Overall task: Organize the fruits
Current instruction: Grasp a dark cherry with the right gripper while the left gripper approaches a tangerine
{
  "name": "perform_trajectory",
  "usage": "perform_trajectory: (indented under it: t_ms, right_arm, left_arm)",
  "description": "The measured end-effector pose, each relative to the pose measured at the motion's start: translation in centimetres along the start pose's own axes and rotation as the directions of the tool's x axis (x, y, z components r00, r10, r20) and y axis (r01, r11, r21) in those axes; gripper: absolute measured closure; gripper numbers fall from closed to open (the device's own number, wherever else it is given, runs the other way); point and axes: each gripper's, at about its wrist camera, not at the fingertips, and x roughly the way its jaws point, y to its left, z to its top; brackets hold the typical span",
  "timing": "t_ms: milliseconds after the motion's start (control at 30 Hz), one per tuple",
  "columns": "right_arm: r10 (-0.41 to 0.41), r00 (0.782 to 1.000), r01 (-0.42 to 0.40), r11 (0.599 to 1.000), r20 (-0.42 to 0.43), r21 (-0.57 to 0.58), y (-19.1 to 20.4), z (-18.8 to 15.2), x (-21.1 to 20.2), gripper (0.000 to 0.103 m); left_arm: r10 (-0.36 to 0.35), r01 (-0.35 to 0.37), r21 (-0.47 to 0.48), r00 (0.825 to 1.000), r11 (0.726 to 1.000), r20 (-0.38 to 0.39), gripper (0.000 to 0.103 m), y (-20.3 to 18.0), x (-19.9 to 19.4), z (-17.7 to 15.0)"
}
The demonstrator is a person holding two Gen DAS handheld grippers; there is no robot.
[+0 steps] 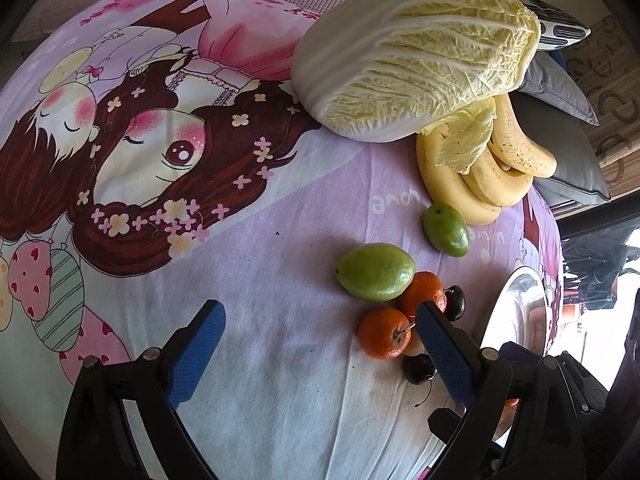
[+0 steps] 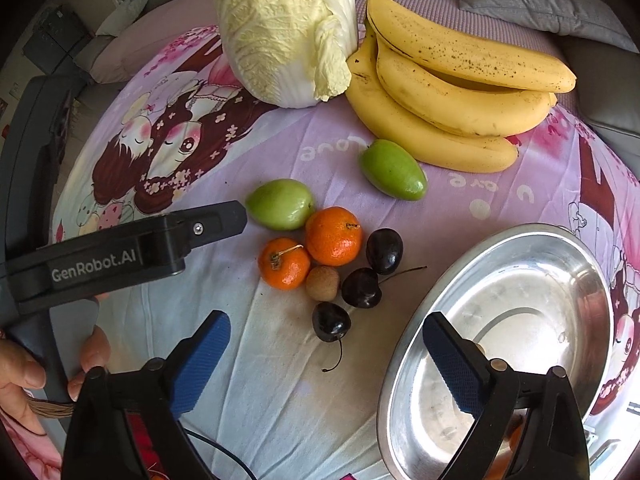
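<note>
On a cartoon-print cloth lie two tangerines [image 2: 334, 235] [image 2: 284, 263], two green fruits [image 2: 279, 203] [image 2: 393, 169], three dark cherries [image 2: 384, 250], a small brown fruit [image 2: 323, 283] and a bunch of bananas [image 2: 452, 92]. An empty steel bowl [image 2: 500, 344] stands to the right. My left gripper [image 1: 320, 320] is open and empty, just left of the tangerines [image 1: 383, 333]; it also shows in the right wrist view [image 2: 232, 212]. My right gripper [image 2: 326, 330] is open and empty, above a cherry [image 2: 331, 322], its right finger over the bowl.
A napa cabbage [image 2: 286, 28] lies at the back next to the bananas. Grey cushions [image 2: 532, 4] and a patterned pillow sit behind. The cloth [image 2: 280, 380] is bare toward the front. The bowl's rim [image 1: 516, 312] shows at the right in the left wrist view.
</note>
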Motion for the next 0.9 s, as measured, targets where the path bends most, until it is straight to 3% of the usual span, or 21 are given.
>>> perform_trajectory:
  t_ms: [133,400,567,733,900]
  right_arm:
    - [-0.011,1.0,0.01,1.0,-0.015,-0.019,0.4,-0.2,0.8,0.023]
    - [-0.02,0.999,0.018,0.998,-0.048,-0.052,0.9,-0.4,2.4,0.054]
    - [-0.066,0.996,0.061,0.995,-0.06,-0.08,1.3,-0.5,3.6,0.055]
    - [-0.095,0.993,0.089,0.992,-0.066,-0.089,1.5,-0.4,4.3,0.057]
    - [-0.107,0.992,0.102,0.992,-0.067,-0.078,1.4,-0.4,4.7,0.062]
  left_arm:
    - [-0.048,0.048,-0.011,0.999,0.999,-0.023,0.01,-0.5,0.5,0.3]
    - [-0.08,0.084,0.06,0.994,0.995,-0.076,0.032,-3.0,2.6,0.4]
    - [-0.07,0.082,0.095,0.99,0.992,-0.119,0.052,-4.9,4.6,0.1]
    - [-0.083,0.099,0.107,0.986,0.989,-0.142,0.06,-6.4,6.1,0.3]
    - [-0.09,0.108,0.114,0.984,0.988,-0.152,0.062,-7.2,6.9,0.3]
